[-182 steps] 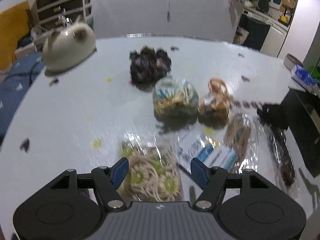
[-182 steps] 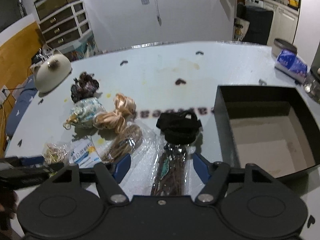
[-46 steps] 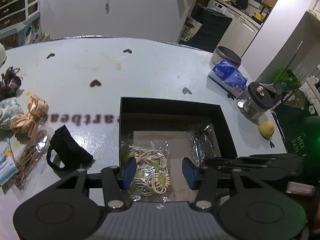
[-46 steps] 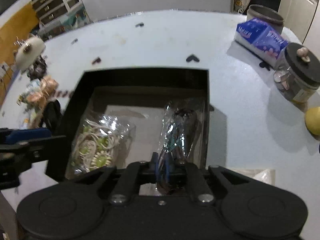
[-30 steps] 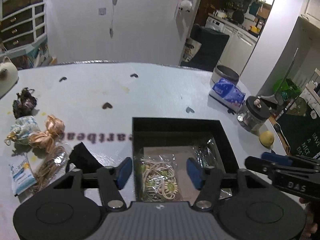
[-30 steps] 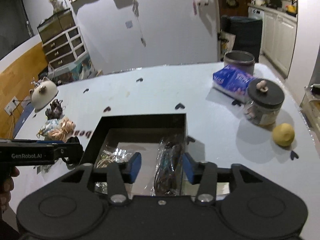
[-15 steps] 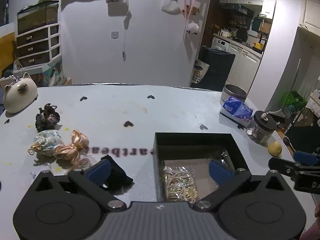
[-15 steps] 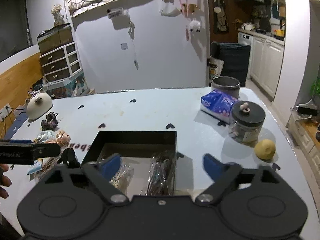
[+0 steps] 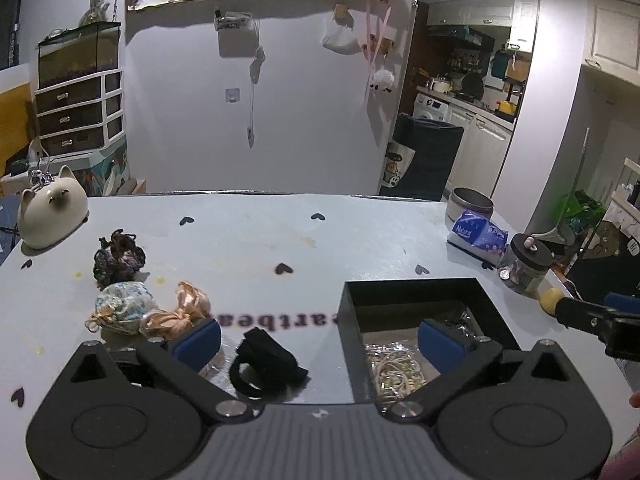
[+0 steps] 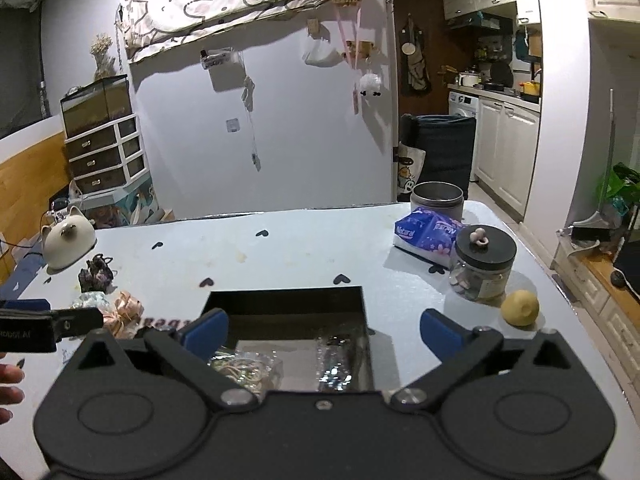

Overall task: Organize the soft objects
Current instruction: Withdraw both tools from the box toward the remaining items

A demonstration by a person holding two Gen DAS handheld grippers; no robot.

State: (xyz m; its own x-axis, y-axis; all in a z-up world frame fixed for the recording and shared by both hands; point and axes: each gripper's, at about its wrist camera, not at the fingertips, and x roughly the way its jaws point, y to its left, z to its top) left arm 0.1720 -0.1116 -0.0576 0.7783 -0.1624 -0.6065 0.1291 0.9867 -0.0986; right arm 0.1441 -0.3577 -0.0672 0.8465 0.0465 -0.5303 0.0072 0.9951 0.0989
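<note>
Two clear packets lie inside the black box (image 10: 286, 300) on the white counter (image 9: 256, 240): the packet of cream and green hair ties (image 9: 394, 370) on the left side of the box floor, the dark packet (image 10: 340, 354) on the right side. Left tongs (image 9: 318, 338) hang above the counter's near edge with jaws spread wide and nothing between the blue pads; one pad sits over the counter beside the black band (image 9: 264, 364), the other over the box. Right tongs (image 10: 322, 330) hover over the box, jaws having just swung wide apart, empty too. Left of the box, out on the counter, the black band lies nearest, then the peach satin scrunchie (image 9: 178, 312) touching the pale floral scrunchie (image 9: 120, 306), and the dark multicoloured scrunchie (image 9: 118, 258) just behind them. A cream cat-shaped ornament (image 9: 50, 214) sits at the far left corner. Right of the box stand a black-lidded jar (image 10: 482, 268), a blue tissue pack (image 10: 426, 236), a metal tin (image 10: 438, 198) and a yellow lemon (image 10: 520, 308).
</note>
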